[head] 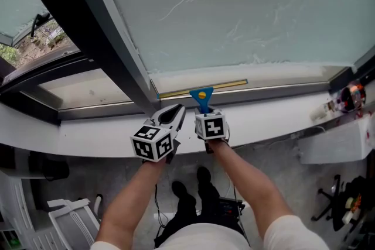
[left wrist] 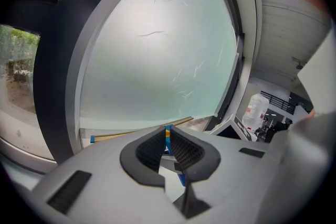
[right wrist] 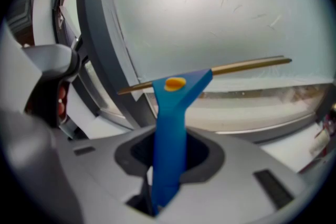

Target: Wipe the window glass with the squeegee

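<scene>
Your right hand-held gripper (head: 206,116) clamps the blue squeegee (head: 202,95) by its handle, the blade lying along the bottom edge of the window glass (head: 246,9). Your left hand-held gripper (head: 174,116) sits just beside it, jaws together on nothing.

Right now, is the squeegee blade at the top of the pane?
No, the squeegee blade lies along the bottom edge of the window glass.

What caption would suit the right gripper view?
Right gripper holds a blue-handled squeegee low at the frosted window glass.
</scene>
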Demonstrator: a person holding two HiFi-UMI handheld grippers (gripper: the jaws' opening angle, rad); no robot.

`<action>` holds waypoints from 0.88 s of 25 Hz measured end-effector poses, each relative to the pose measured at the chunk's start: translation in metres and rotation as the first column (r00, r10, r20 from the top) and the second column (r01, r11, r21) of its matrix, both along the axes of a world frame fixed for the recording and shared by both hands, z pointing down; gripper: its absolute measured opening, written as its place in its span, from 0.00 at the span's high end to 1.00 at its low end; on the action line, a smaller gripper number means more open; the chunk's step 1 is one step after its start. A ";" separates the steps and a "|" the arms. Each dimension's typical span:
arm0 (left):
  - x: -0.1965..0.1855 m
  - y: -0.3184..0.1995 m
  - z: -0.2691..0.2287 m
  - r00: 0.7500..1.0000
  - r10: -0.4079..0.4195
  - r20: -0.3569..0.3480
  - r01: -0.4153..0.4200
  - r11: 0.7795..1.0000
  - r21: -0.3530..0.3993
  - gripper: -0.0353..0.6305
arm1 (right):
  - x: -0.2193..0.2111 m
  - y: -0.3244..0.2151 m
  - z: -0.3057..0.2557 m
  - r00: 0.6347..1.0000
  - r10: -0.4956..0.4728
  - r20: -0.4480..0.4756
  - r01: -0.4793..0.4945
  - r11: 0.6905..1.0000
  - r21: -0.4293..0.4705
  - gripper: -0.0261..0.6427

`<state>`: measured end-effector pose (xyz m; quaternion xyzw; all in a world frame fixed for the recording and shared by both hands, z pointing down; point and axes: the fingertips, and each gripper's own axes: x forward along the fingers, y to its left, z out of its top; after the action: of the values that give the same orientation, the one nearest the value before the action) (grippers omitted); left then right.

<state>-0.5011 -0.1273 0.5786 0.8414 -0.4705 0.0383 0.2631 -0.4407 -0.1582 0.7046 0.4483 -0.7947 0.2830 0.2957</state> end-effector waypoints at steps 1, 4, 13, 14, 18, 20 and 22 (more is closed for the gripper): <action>0.003 0.004 -0.004 1.000 0.008 -0.004 -0.008 1.000 0.007 0.88 | 0.004 0.003 -0.004 1.000 0.010 -0.001 -0.010 1.000 0.005 0.79; 0.013 0.015 -0.016 0.999 0.031 -0.013 -0.031 0.999 0.026 0.88 | 0.016 0.014 -0.018 1.000 0.028 -0.006 -0.028 0.999 0.025 0.79; 0.030 0.045 -0.047 0.996 0.093 -0.016 -0.091 0.993 0.072 0.88 | 0.036 0.040 -0.055 0.997 0.074 0.011 -0.074 0.995 0.067 0.79; 0.031 0.047 -0.050 0.995 0.097 -0.012 -0.096 0.992 0.075 0.88 | 0.037 0.041 -0.058 0.997 0.077 0.012 -0.078 0.994 0.073 0.79; 0.033 0.055 -0.062 0.993 0.120 0.000 -0.119 0.989 0.090 0.88 | 0.038 0.049 -0.070 0.996 0.089 0.019 -0.090 0.993 0.083 0.79; 0.033 0.058 -0.070 0.992 0.128 0.001 -0.128 0.987 0.101 0.88 | 0.038 0.053 -0.078 0.995 0.093 0.024 -0.095 0.991 0.093 0.79; 0.035 0.062 -0.077 0.991 0.136 0.000 -0.136 0.985 0.111 0.88 | 0.040 0.057 -0.086 0.995 0.099 0.028 -0.101 0.990 0.102 0.79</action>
<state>-0.4656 -0.0652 0.5018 0.8850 -0.4123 0.0269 0.2147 -0.4003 -0.1015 0.6185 0.4991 -0.7880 0.2610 0.2486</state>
